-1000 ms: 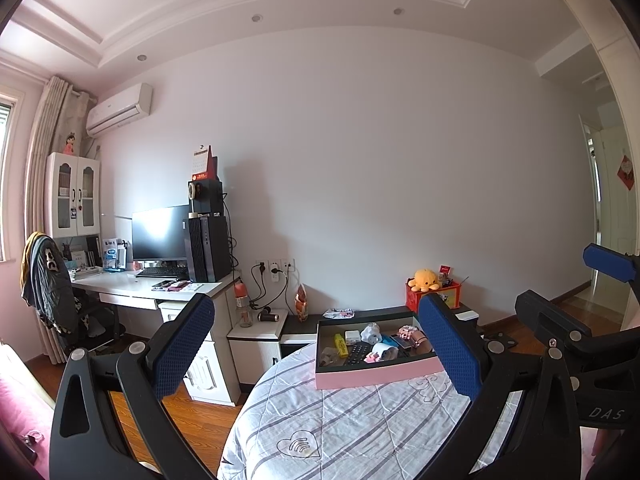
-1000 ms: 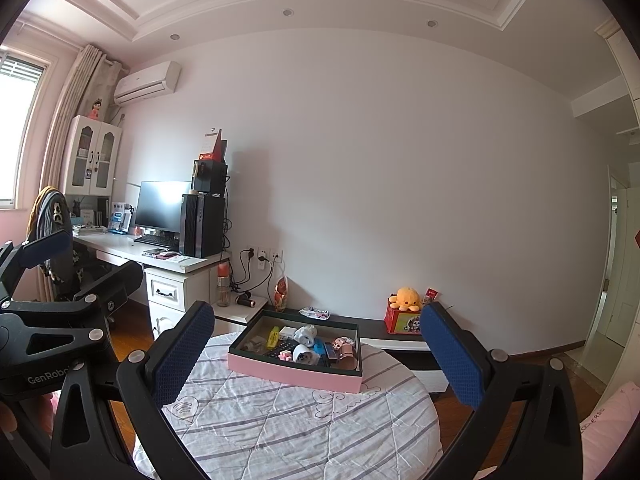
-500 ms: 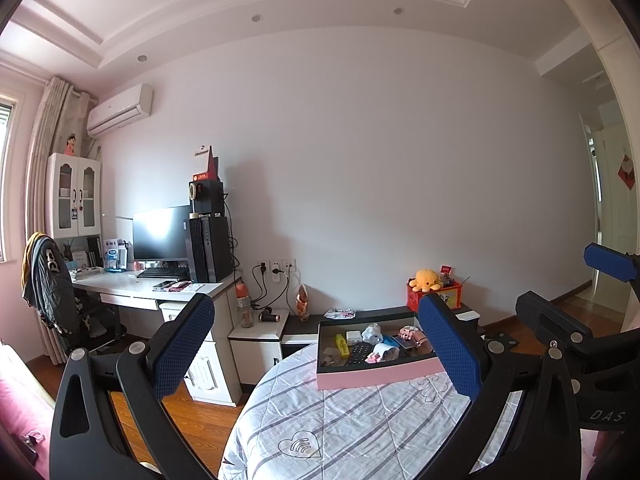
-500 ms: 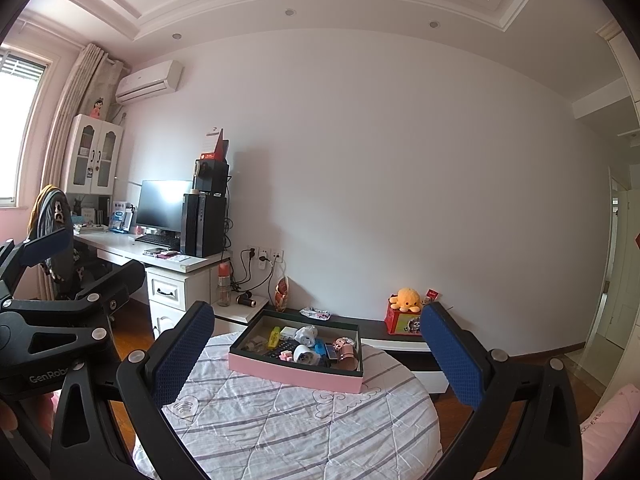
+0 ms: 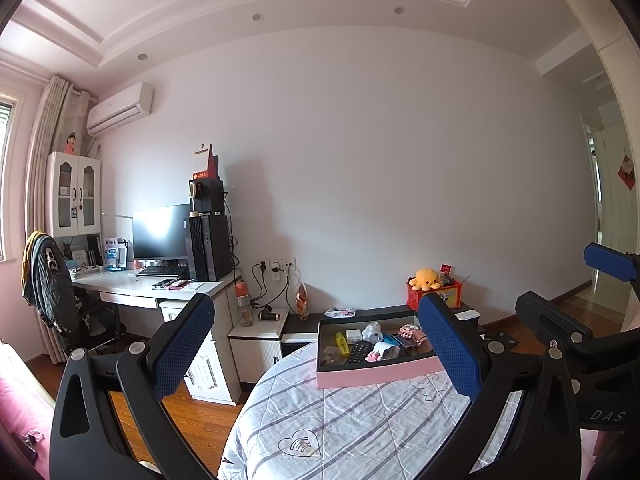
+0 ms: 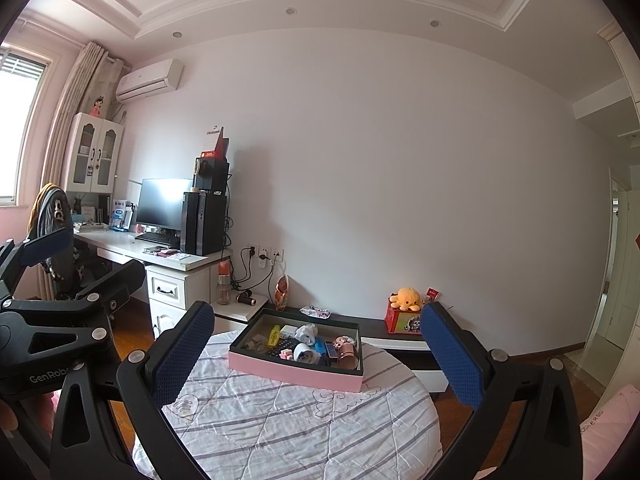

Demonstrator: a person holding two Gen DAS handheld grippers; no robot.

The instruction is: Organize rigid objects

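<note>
Fingers [image 6: 188, 356] apart; copper cup [image 6: 347, 354] right-cam only

White desk [image 6: 168, 257] against the far wall serves as landmark. On it: dark monitor [image 6: 164, 204] and black computer tower [image 6: 204, 222]. Glass-fronted cabinet [image 6: 94, 154] at its left end. Air conditioner [image 6: 150, 76] mounted above. Yellow plush octopus [image 6: 407, 298] on a red box [image 6: 402, 322], well right of the desk.

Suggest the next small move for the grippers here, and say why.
Probably bring the right gripper forward and down toward the pink tray. Both grippers' jaws are open and empty, held back from the round table, and every small object sits in the tray, out of reach.
</note>
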